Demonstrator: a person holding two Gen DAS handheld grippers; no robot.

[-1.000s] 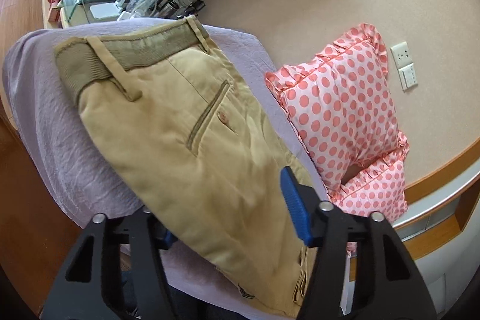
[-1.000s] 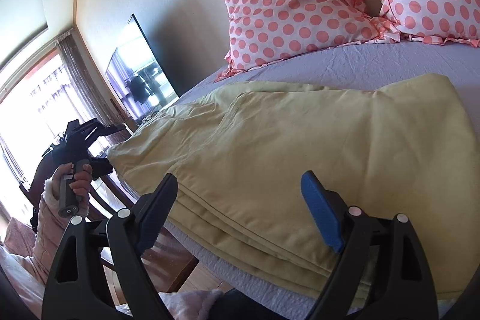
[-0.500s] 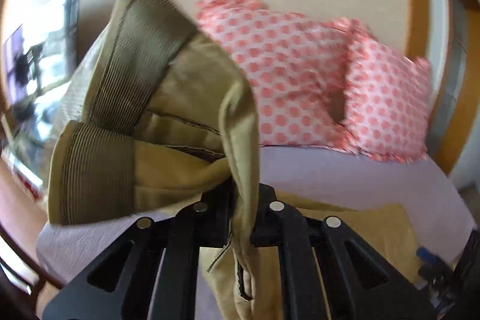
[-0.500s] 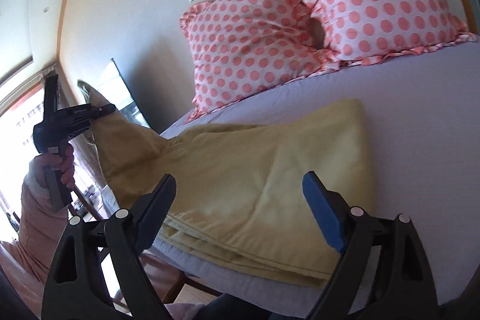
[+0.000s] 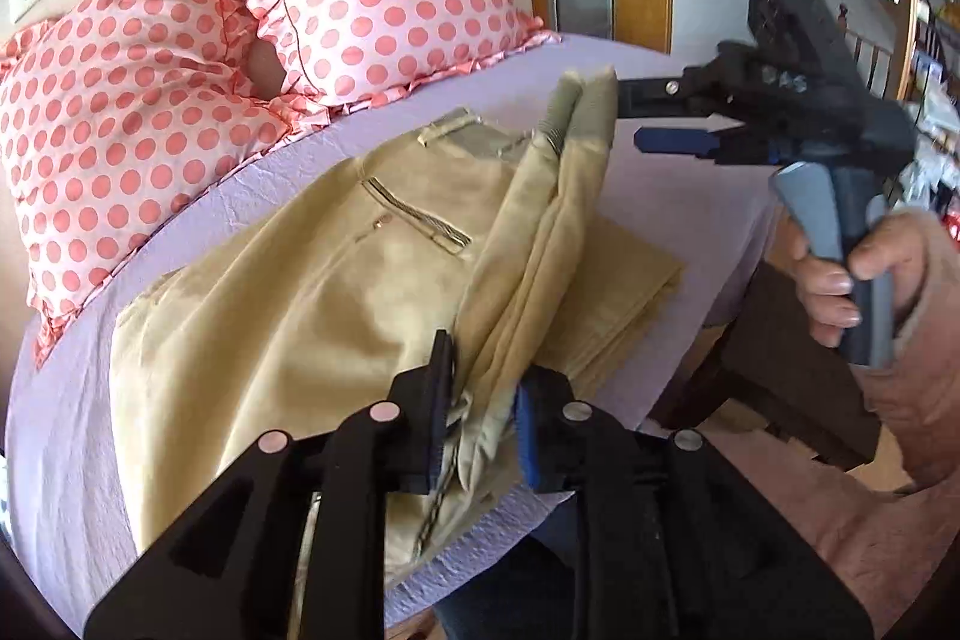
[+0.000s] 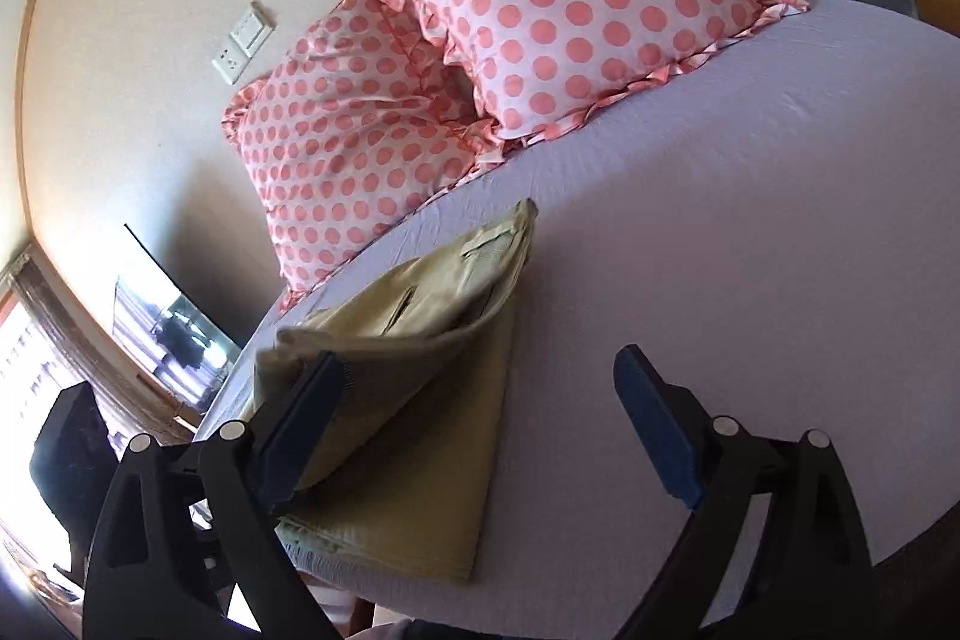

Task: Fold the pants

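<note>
The pants [image 5: 336, 292] lie on the bed [image 6: 750, 196], their waistband end pinched in the clenched left gripper [image 5: 480, 418], while the right gripper [image 6: 474, 424] gapes unladen just beside that raised fold's far corner.

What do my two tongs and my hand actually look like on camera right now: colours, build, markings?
Both tongs are black plastic frames with triangular cut-outs and silver rivets. The left tongs show one blue pad and one black finger. The right tongs carry dark blue pads; from the left camera their black body has a grey-blue trigger handle and a green light. The bare hand leads into a pink sleeve.
</note>
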